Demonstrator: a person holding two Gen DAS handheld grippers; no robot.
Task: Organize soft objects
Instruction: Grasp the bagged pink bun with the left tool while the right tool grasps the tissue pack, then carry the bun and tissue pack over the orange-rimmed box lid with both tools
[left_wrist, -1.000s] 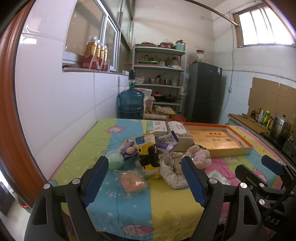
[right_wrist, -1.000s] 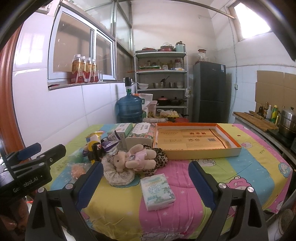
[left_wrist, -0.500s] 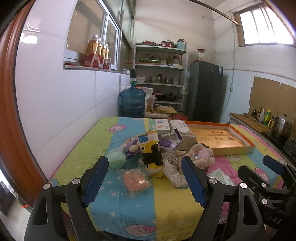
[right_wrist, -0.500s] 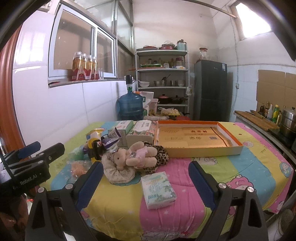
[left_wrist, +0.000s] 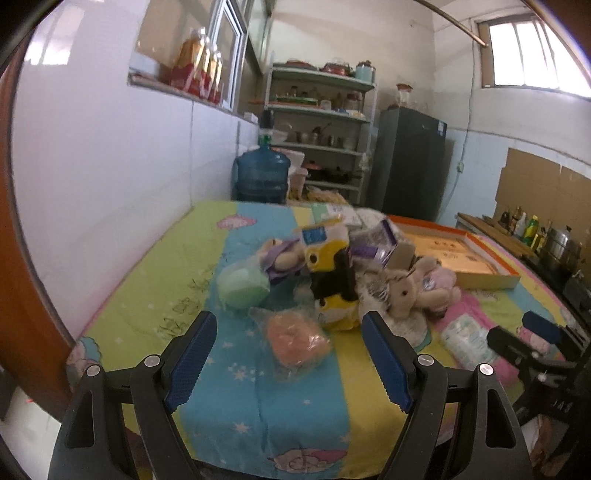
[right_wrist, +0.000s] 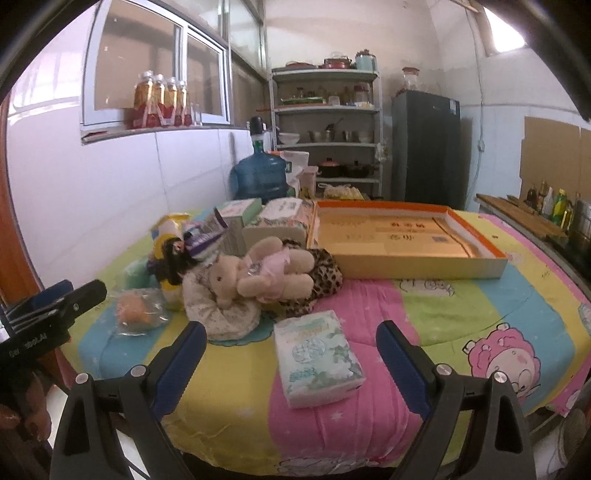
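Note:
A pile of soft things lies on the colourful tablecloth (left_wrist: 280, 413). An orange sponge in a clear bag (left_wrist: 295, 338) lies nearest my left gripper (left_wrist: 288, 354), which is open just in front of it, nothing held. Behind are a bagged green sponge (left_wrist: 242, 286), a yellow-and-black plush (left_wrist: 332, 284) and a beige plush bunny (right_wrist: 258, 273) on a leopard cloth (right_wrist: 325, 280). A tissue pack (right_wrist: 317, 356) lies between the fingers' line of my open right gripper (right_wrist: 291, 352).
A wide shallow orange-rimmed box (right_wrist: 406, 236) sits at the back right of the table. Small cartons (right_wrist: 277, 218) stand behind the pile. A blue water jug (right_wrist: 260, 179), shelves (right_wrist: 325, 122) and a dark fridge (right_wrist: 424, 147) stand beyond. White tiled wall runs along the left.
Both grippers have moved closer to the table and the pile; the orange sponge bag and the tissue pack look larger and nearer. Nothing has been grasped.

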